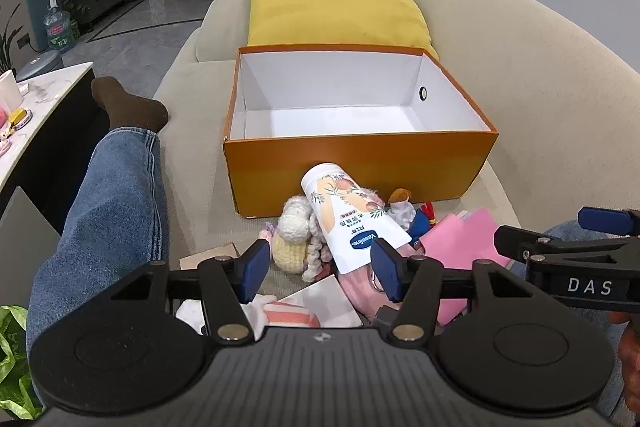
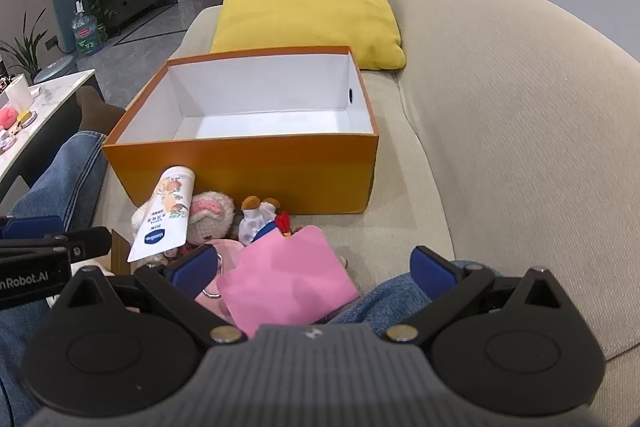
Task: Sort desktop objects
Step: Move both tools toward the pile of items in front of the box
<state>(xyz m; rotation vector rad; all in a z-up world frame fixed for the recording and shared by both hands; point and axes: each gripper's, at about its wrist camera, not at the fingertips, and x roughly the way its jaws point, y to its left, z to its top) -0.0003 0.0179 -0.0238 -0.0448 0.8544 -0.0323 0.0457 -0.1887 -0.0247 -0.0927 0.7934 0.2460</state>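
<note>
Left gripper (image 1: 320, 269) released, hovering over Vaseline tube (image 1: 350, 213) near orange box (image 1: 360, 173); right gripper (image 2: 314, 275) spread wide, over pink pouch (image 2: 286, 281).

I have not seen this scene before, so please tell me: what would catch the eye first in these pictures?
The open orange box with its bare white inside stands on the beige sofa, with a big yellow pillow behind it. In front of the box lies a small heap: a white Vaseline tube, a crocheted doll and a pink paper. Both tongs, left and right, hang open over the heap.
</note>
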